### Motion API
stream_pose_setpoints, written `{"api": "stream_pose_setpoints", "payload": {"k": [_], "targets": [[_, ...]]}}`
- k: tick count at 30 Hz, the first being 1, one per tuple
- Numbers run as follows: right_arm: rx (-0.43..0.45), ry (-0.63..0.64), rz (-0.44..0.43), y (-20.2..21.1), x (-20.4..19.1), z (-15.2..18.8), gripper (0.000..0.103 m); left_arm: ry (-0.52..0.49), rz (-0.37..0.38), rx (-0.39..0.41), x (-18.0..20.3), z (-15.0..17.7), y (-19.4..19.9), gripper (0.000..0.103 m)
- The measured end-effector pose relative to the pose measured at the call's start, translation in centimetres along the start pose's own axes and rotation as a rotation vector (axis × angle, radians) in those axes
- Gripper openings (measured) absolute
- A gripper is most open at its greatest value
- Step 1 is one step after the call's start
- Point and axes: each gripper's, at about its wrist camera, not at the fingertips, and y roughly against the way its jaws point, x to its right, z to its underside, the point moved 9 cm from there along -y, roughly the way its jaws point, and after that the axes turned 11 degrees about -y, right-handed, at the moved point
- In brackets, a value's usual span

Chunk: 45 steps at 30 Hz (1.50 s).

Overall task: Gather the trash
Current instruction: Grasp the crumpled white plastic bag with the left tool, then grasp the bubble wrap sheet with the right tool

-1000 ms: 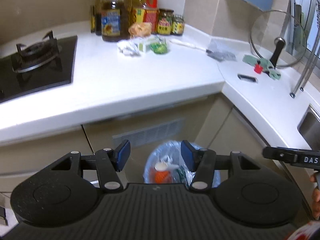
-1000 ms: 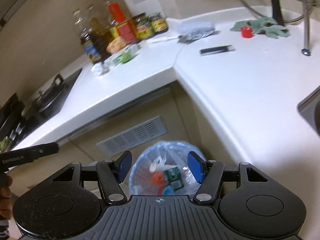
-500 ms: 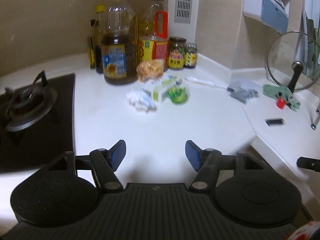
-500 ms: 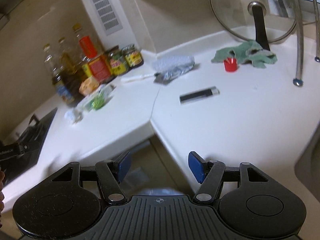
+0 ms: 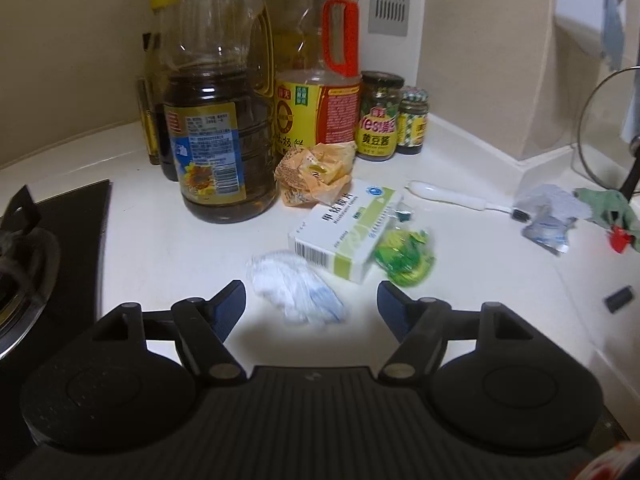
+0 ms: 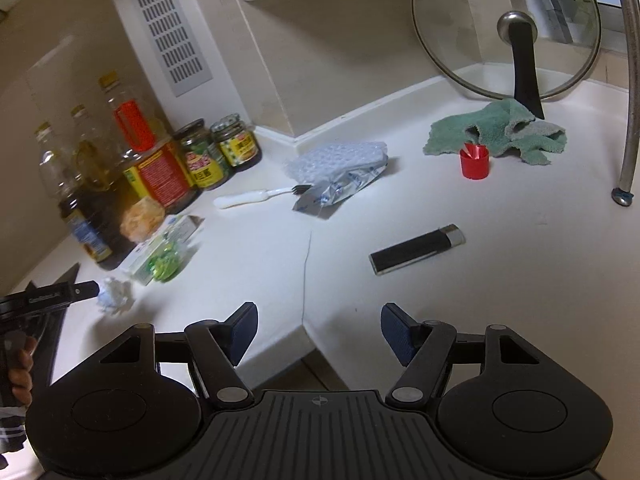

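My left gripper [image 5: 311, 300] is open and empty, low over the white counter, with a crumpled white tissue [image 5: 294, 288] lying between its fingertips. Just beyond lie a white and green medicine box [image 5: 344, 228], a green crumpled wrapper [image 5: 406, 258] and an orange crumpled wrapper [image 5: 316, 174]. My right gripper [image 6: 318, 326] is open and empty above the counter's corner edge. In the right wrist view the tissue [image 6: 116, 294] sits at the left by the left gripper's tip [image 6: 80, 290]. A silver bubble-wrap pouch [image 6: 340, 172] and a black lighter [image 6: 416, 249] lie ahead.
Oil bottles [image 5: 218, 120] and sauce jars [image 5: 378, 120] line the back wall. A gas hob [image 5: 44, 248] is at the left. A white-handled brush [image 6: 256, 197], a red cap [image 6: 474, 163], a green cloth [image 6: 500, 130] and a glass lid [image 6: 508, 32] are on the right counter.
Both grippers have risen from over the trash bin to the counter. The left one has moved forward to the tissue; the right one now faces the corner of the counter.
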Motion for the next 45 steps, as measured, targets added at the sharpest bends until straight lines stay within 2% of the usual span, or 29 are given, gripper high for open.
{"api": "stream_pose_setpoints", "payload": {"k": [5,9,11,17,20,25,32,40,41,42,45], "targets": [[0.013,0.001,0.021,-1.5,-0.5,-0.9,0.069,-0.013,-0.002,-0.029,-0.7,-0.3,-3.3,0.069],[0.027,0.012,0.029,-2.7,-0.9,-1.7,0.069,-0.032,0.004,-0.036,-1.0,-0.3,-4.4,0.063],[0.034,0.019,0.033,-3.3,-1.1,-2.2,0.069,-0.043,0.006,-0.034,-1.2,-0.2,-4.6,0.047],[0.070,0.067,0.036,-5.1,-1.6,-4.2,0.069,-0.049,0.017,-0.027,-2.1,0.2,-4.6,0.027],[0.098,0.119,0.034,-6.2,-2.0,-5.6,0.069,-0.062,0.007,-0.008,-2.9,0.1,-4.0,0.024],[0.153,0.306,0.054,-8.4,-3.7,-7.7,0.069,-0.043,-0.015,0.035,-5.0,-1.1,-2.3,0.024],[0.172,0.555,0.116,-12.9,-5.8,-8.4,0.069,-0.010,-0.035,0.056,-7.3,-1.7,-0.7,0.024],[0.160,0.661,0.211,-16.9,-5.7,-8.6,0.068,-0.005,-0.058,0.041,-8.2,-1.1,-0.5,0.024],[0.157,0.668,0.219,-17.1,-5.6,-8.6,0.064,-0.005,-0.061,0.040,-8.3,-1.1,-0.5,0.024],[0.152,0.673,0.222,-17.4,-5.5,-8.6,0.053,-0.005,-0.061,0.040,-8.3,-1.1,-0.4,0.024],[0.136,0.665,0.231,-17.7,-5.0,-8.8,0.037,-0.003,-0.064,0.038,-8.3,-1.0,-0.5,0.024]]}}
